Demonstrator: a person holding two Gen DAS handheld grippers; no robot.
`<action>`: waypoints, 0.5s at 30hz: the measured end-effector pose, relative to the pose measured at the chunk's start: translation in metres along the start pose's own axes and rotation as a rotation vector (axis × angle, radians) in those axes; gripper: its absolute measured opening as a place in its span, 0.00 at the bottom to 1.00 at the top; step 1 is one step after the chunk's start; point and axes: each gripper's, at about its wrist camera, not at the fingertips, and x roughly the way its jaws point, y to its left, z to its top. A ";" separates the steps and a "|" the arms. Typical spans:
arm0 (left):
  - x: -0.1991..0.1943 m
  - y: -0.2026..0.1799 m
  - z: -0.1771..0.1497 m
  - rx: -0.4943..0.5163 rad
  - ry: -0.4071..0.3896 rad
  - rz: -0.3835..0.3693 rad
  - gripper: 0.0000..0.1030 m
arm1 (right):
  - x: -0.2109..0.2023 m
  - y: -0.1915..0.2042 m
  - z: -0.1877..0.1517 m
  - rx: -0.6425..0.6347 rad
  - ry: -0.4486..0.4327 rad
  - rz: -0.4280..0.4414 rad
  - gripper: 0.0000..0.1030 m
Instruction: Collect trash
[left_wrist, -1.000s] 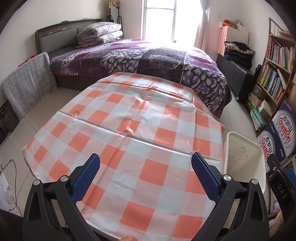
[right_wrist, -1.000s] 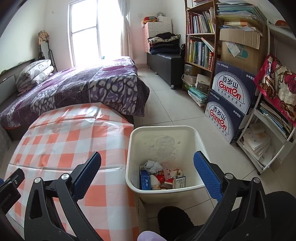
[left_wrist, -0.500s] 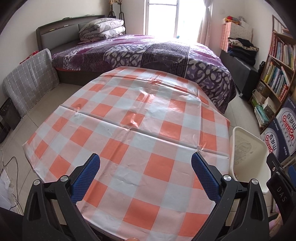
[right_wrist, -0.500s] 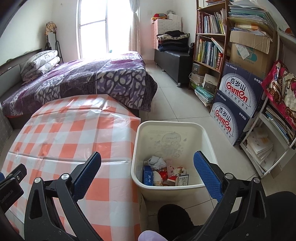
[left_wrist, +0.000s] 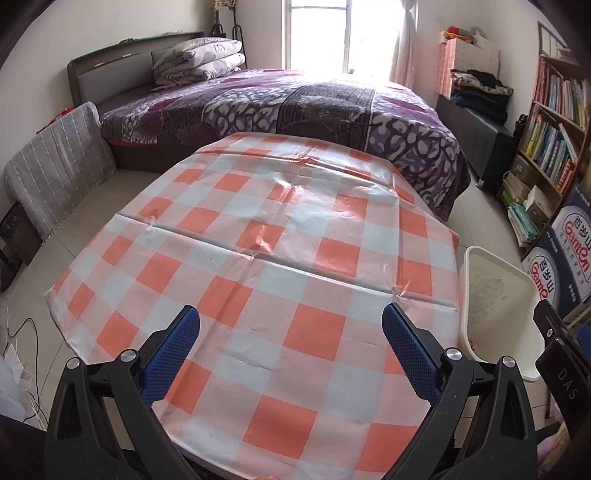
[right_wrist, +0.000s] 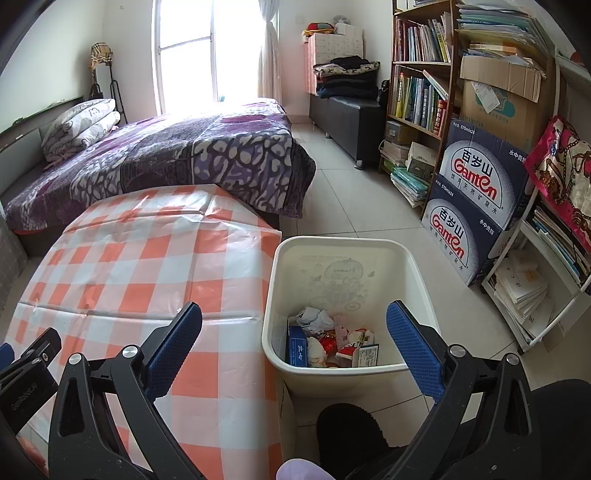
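Note:
A white trash bin (right_wrist: 343, 251) stands on the floor right of the table, also visible at the right edge of the left wrist view as the bin (left_wrist: 495, 288). Inside it lie crumpled wrappers, a blue carton and white paper, the trash (right_wrist: 332, 339). My right gripper (right_wrist: 293, 314) hangs open above the bin's near left rim, nothing between its blue pads. My left gripper (left_wrist: 290, 317) is open over the orange-and-white checked tablecloth (left_wrist: 258, 258), holding nothing. No loose trash shows on the cloth.
A bed with a purple blanket (left_wrist: 295, 103) lies beyond the table. Bookshelves (right_wrist: 417, 74) and stacked water cartons (right_wrist: 469, 199) line the right wall. A dark bench (right_wrist: 351, 114) with folded clothes sits farther back. Tiled floor (right_wrist: 351, 199) runs between bed and shelves.
Both views have pulled back and risen slightly, so the table and bin sit lower and farther in frame. Both grippers stay open and hold nothing.

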 end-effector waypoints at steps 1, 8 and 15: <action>0.000 0.000 0.000 0.001 0.000 0.001 0.93 | 0.001 -0.001 0.001 0.000 0.002 0.001 0.93; 0.000 -0.001 0.000 0.004 0.000 -0.001 0.93 | 0.002 0.001 -0.001 -0.004 0.006 0.002 0.93; 0.001 -0.003 0.000 0.005 -0.001 0.001 0.93 | 0.002 0.001 -0.001 -0.001 0.010 0.003 0.93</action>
